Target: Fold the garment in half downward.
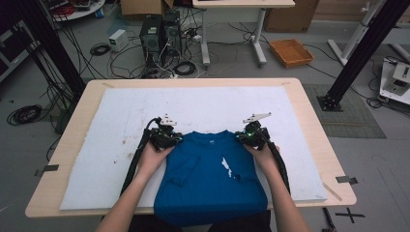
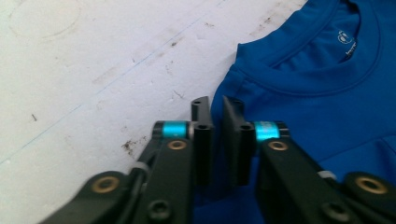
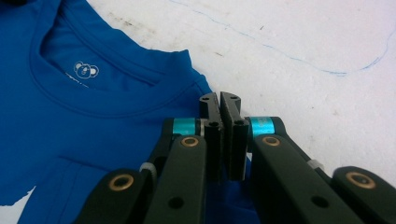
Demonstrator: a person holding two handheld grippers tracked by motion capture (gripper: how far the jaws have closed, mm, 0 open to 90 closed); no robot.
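A blue T-shirt [image 1: 210,179] is lying on the white mat [image 1: 106,145] covering the wooden tabletop [image 1: 314,125], its collar pointing toward twelve o'clock and its hem hanging over the near edge at six o'clock. The sleeves are folded in over the body, and a small white patch is showing near the middle of the cloth. The left gripper [image 1: 167,137] is sitting at the shirt's shoulder at about ten o'clock from the shirt's centre, and its jaws are pinching the shoulder edge: in the left gripper view [image 2: 215,122] a thin fold of blue fabric is filling the narrow gap between them. The right gripper [image 1: 252,134] is sitting at the opposite shoulder, at about two o'clock, and in the right gripper view [image 3: 220,108] its jaws are pressed nearly together on the shoulder seam of the shirt [image 3: 93,116]. The collar with its small white label print is lying between the two grippers. The person's hands are wrapping around both tools, with forearms coming in from six o'clock.
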